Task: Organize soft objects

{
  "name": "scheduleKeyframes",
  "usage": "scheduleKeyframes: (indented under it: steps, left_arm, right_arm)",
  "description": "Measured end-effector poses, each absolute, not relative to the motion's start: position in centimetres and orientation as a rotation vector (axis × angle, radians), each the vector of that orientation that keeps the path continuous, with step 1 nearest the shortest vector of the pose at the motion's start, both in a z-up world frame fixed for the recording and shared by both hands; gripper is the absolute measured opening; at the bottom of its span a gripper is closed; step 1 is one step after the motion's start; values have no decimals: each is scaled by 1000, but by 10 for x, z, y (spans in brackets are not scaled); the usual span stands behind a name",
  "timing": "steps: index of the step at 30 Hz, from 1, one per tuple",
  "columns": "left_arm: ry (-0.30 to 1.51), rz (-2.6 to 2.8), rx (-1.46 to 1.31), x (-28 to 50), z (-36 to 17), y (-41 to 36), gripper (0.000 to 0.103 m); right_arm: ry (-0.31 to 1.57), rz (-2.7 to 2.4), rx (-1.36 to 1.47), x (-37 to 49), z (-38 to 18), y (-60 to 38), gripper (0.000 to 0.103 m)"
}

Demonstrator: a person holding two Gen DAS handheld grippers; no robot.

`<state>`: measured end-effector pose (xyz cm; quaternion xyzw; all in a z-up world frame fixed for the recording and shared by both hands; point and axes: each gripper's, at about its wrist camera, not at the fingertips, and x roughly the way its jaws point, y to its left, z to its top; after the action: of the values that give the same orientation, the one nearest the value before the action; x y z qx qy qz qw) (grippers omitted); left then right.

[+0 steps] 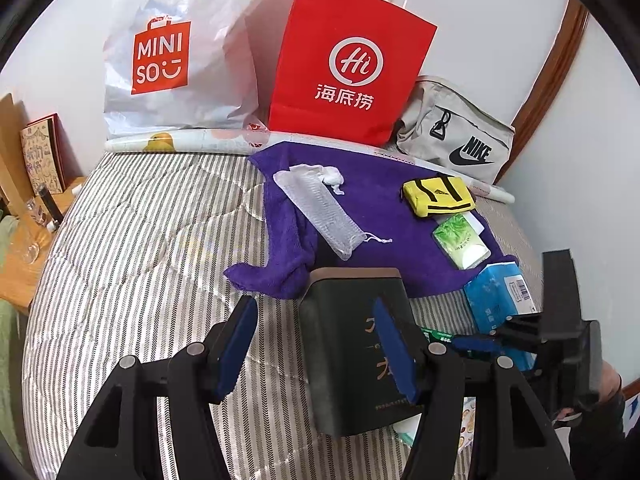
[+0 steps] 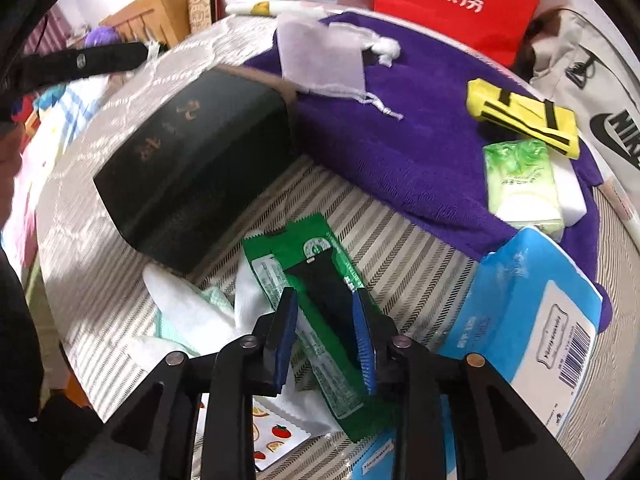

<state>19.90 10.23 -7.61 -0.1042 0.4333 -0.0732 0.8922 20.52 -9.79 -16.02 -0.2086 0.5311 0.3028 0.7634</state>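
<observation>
The flat green plastic packet (image 2: 316,312) lay low in the frame on the striped bedding (image 2: 384,240), between your right gripper (image 2: 324,336) pads, parted and apparently not pinching. Your left gripper (image 1: 316,344) hung half-open, empty, near the dark box (image 1: 356,360), presumably waiting.

The left claw's right finger (image 1: 394,354) covers part of the dark box (image 1: 360,360) and its gold lettering. The red paper bag (image 2: 460,4) is cut off at the right wrist view's top edge. The blue tissue pack's (image 2: 532,320) print is too small to read.
</observation>
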Motion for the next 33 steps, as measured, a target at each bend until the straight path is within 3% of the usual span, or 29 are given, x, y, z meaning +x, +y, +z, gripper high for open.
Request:
scheduleKeyframes:
  steps: [3,4,5,6,7,15,17,19,20,23,24,25,26,27,33]
  left_arm:
    - [896,-153,-215,197,-75,102,59]
    - [895,-153,-216,197,-74,102,59]
    - [895,-154,-217,197,-74,102,59]
    - [895,-156,-220,196,-74,102,59]
    - [896,-159,-225,196,-74,103,59]
    - [898,-162,-222,193,-75,102,59]
    - [899,-160,-223,192,-75,102,59]
    - [899,-161,-227,191,-75,103,59]
    - [898,-164,-226,190,-75,103,59]
    - [892,-187,-213,182,-76,99,59]
    - [897,-198,-209,177,-78,97,59]
    - [901,-201,-205,173,-79,95,59]
    - [906,-202,-198,168,-82,94,59]
    - [910,-201,-193,164,-84,93,59]
    - [918,-214,-189,131,-91,85,59]
  right_arm:
    - [1145,665,-473,210,-163,-95,35]
    - [1156,659,-456,212,-163,-95,32]
    - [1154,669,-452,213,-161,-95,24]
    - [1153,705,-431,214,-159,-97,9]
    - [1168,744,-388,216,-155,-100,6]
    - [1138,687,-411,214,-155,-100,4]
    - [1103,665,-453,212,-152,-97,9]
    - [1091,644,-498,212,-155,-95,36]
    - [1085,630,-510,213,-157,-94,42]
    - [1102,645,-478,215,-163,-99,45]
    - [1110,663,-445,218,-164,-101,40]
    - [1120,688,-418,219,-162,-105,25]
    - [1117,700,-407,218,-161,-106,15]
    - [1114,699,-408,218,-160,-106,11]
    - [1066,734,-349,196,-141,-121,5]
